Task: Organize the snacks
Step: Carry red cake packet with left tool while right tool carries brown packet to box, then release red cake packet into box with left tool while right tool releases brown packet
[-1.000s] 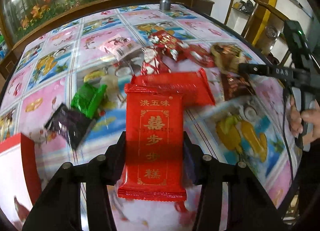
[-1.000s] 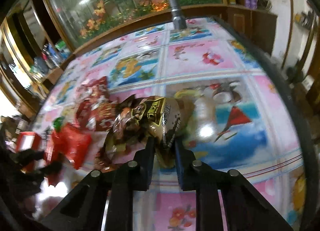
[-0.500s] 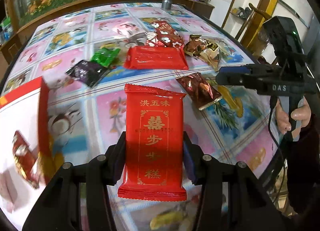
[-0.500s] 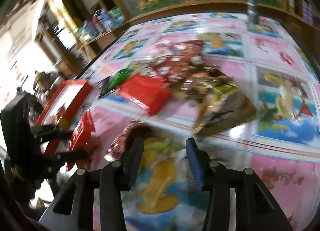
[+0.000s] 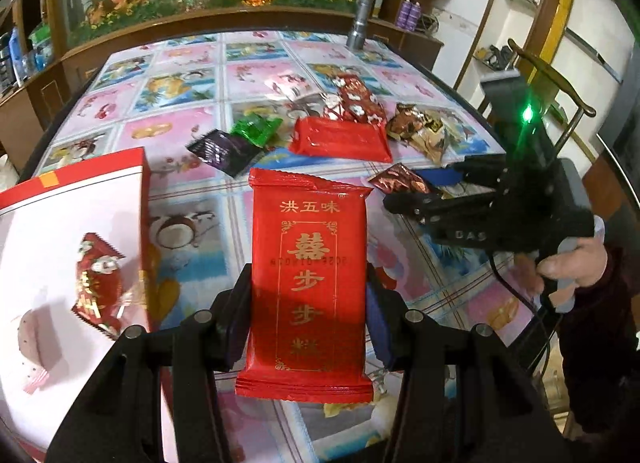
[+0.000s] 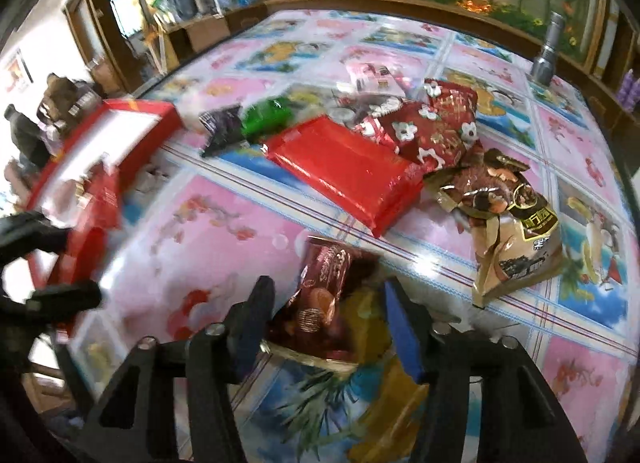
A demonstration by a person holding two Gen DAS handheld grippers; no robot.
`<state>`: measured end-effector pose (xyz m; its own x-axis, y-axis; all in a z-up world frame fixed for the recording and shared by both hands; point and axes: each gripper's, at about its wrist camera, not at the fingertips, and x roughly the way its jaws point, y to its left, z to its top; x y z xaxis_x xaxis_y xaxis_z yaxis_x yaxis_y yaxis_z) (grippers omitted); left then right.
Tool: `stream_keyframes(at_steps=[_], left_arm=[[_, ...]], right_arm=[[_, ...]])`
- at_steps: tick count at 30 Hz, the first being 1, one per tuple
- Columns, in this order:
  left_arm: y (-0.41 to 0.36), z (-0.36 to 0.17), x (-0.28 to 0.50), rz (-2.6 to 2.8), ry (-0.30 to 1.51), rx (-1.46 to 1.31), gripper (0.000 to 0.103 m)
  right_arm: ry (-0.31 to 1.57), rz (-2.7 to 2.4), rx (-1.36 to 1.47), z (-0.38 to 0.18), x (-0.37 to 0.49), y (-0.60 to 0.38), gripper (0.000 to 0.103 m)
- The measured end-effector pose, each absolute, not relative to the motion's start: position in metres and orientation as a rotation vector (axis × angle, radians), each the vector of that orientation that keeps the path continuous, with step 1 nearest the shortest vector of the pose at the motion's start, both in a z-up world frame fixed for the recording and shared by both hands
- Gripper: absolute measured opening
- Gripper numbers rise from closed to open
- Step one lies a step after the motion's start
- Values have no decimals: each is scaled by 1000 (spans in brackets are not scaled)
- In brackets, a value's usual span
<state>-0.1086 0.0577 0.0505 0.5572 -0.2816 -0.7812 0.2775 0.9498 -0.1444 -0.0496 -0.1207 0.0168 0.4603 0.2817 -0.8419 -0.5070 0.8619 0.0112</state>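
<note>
My left gripper (image 5: 306, 303) is shut on a red snack bar with gold characters (image 5: 308, 275) and holds it above the table, just right of the red-rimmed white box (image 5: 60, 223). A small red packet (image 5: 98, 283) lies in that box. My right gripper (image 6: 328, 319) is open, its fingers on either side of a dark red snack packet (image 6: 324, 291) lying on the table. It also shows in the left wrist view (image 5: 424, 191). A pile of snacks lies further back: a red bar (image 6: 348, 171), a brown-gold bag (image 6: 512, 223), green (image 6: 268, 117) and purple (image 6: 220, 131) packets.
The table has a pink and blue patterned cloth (image 5: 192, 103). A metal flashlight (image 5: 360, 23) stands at the far edge. A wooden ledge with a flower mural runs behind. A chair (image 5: 552, 75) stands at the right edge. The box also shows in the right wrist view (image 6: 120, 131).
My left gripper has carried the red bar back and left, next to the box. My right gripper has let go of the brown-gold bag, swung left and come down around the dark red packet.
</note>
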Motion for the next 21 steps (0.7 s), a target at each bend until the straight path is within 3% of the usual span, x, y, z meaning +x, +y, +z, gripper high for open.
stream_keyframes(at_steps=[3,14,21], left_arm=[[68,54,-112,-317,907,-26,48],[133,68,-126,-184,832,-117,48],[184,68,-140,-54,802,-154,48]], right_arm=[[979,474,-255,18,-51,-118,31],[958,577,-90,44,-52,-95,27],[917,767,-68,65,-65,-22,27]])
